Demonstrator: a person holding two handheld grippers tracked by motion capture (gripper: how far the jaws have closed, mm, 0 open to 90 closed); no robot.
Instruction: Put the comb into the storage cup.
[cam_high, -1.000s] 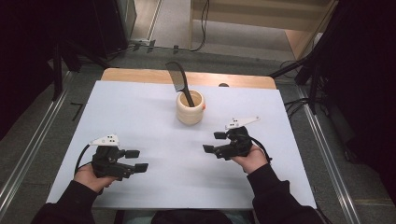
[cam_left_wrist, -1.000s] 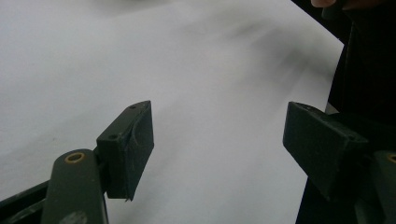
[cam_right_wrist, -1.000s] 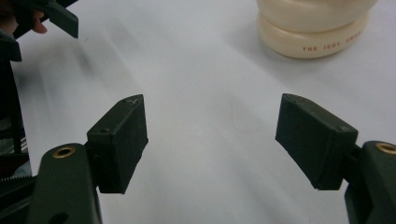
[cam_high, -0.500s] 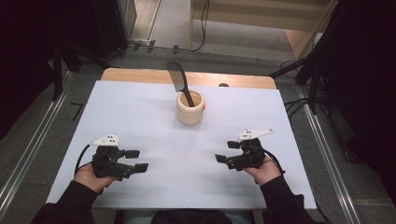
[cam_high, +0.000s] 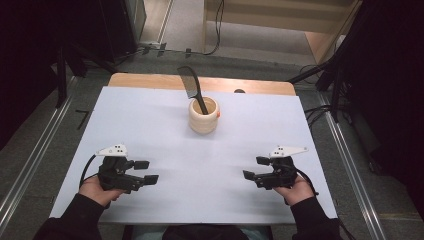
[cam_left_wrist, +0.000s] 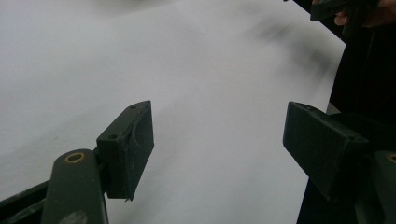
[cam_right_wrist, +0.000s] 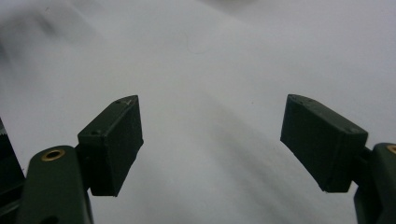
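A pale wooden cup (cam_high: 203, 116) stands near the back middle of the white table (cam_high: 150, 130), with a black spatula (cam_high: 191, 87) leaning out of it. My left gripper (cam_high: 145, 171) rests low at the front left, open, jaws pointing right with nothing between them (cam_left_wrist: 217, 140). At the front right my right gripper (cam_high: 256, 168) is open too, jaws pointing left over bare table (cam_right_wrist: 210, 140). Both grippers sit well in front of the cup.
A wooden strip (cam_high: 150, 80) runs along the table's back edge. Metal rails (cam_high: 30, 160) flank both sides, and cables (cam_high: 320, 110) lie at the back right. The other hand and gripper (cam_left_wrist: 350, 11) appear at the top right of the left gripper view.
My right gripper has drawn back from beside the cup toward the front right of the table. The left gripper has stayed put.
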